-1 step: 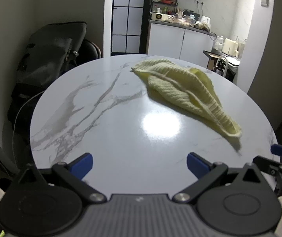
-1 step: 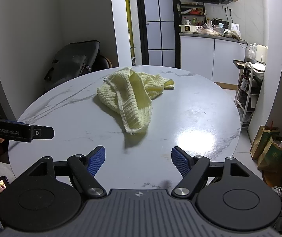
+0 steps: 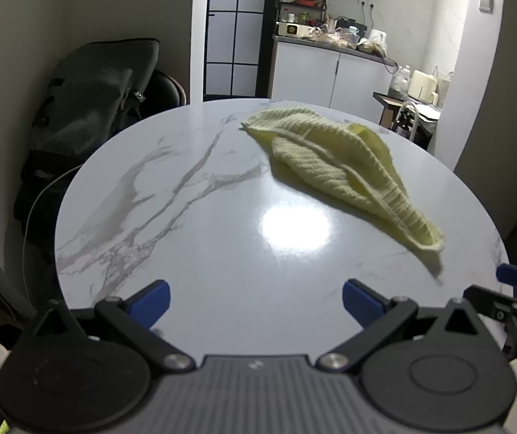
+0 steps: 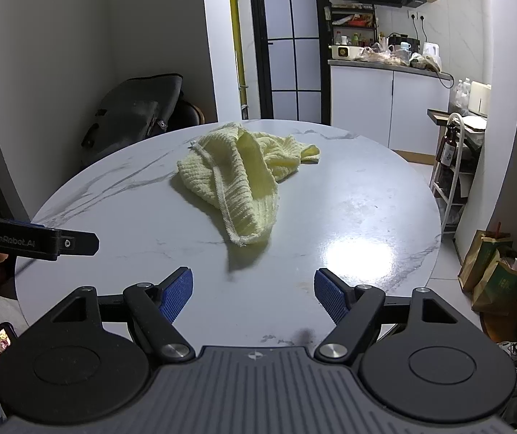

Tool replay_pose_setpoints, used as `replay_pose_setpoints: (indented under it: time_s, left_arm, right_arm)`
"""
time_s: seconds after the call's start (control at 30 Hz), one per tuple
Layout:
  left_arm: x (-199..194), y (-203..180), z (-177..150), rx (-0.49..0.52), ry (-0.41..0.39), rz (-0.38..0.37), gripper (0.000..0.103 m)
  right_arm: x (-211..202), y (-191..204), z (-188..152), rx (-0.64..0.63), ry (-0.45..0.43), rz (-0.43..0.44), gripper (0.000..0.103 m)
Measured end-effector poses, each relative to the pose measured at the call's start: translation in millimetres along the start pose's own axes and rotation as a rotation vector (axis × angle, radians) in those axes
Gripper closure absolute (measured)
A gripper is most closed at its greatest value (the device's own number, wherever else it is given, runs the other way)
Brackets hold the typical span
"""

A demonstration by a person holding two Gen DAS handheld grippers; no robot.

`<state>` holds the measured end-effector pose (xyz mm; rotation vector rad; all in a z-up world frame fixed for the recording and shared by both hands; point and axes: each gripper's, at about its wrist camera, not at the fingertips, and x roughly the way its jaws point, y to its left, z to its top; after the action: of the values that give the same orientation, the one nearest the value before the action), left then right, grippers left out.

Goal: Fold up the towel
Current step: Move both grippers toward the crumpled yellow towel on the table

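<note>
Towel [image 4: 238, 177]: pale yellow, ribbed weave, corded hem. Lies crumpled in a loose heap on the round marble bench [image 4: 349, 217], toward its far half; one long tongue trails toward the near edge, another corner pokes out at the far right. Not flat, not squared; layers overlap and corners are mostly hidden.

Left hand-held gripper [image 3: 256, 300]: jaws spread wide, nothing between them, held at the near bench edge, towel [image 3: 334, 166] ahead and to its right, well apart.

Right hand-held gripper [image 4: 253, 294]: jaws spread wide, nothing between them, held at the near edge, the towel's trailing end just ahead.

Hazards, as judged:
- Pinching the trailing end may catch several layers at once, since the folds are bunched; the cloth would then lift as a lump and not open out.
- True corners cannot be told apart in the heap; gripping two points not on one edge would give a skewed fold.
- Bench top is glossy; a drag to spread the cloth could slide the whole heap, possibly off the edge.
- Loose open weave may snag or slip from the blue pads [image 4: 177, 294] if little cloth is taken.
- Both grippers sit close together at the near edge; reaching for one spot risks them knocking.
</note>
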<state>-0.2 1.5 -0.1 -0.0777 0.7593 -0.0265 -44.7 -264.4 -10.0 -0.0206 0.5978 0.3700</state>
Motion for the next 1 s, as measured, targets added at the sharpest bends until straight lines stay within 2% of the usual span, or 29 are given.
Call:
replay_pose_setpoints:
  time_s: [0.3,0.57,0.73,0.83,1.0]
  left_arm:
    - [-1,7,0,0.002,0.005,0.026,0.0]
    - [3,5,-2,-0.01,-0.004,0.006,0.0]
    - [2,4,-3,0.004,-0.023,0.025,0.0]
    - [0,11,-4,-0.025,-0.027,-0.009,0.0]
    - [1,13,-4,-0.027,-0.029,-0.021,0.001]
  right_arm:
    - [3,-2,1,0.008,-0.003,0.005,0.025]
    - [5,0,5,0.002,0.005,0.016,0.025]
    - [9,2,6,0.001,0.026,0.041,0.025]
    - [10,2,6,0.0,0.025,0.074,0.025]
    - [11,7,8,-0.024,0.013,0.093,0.025]
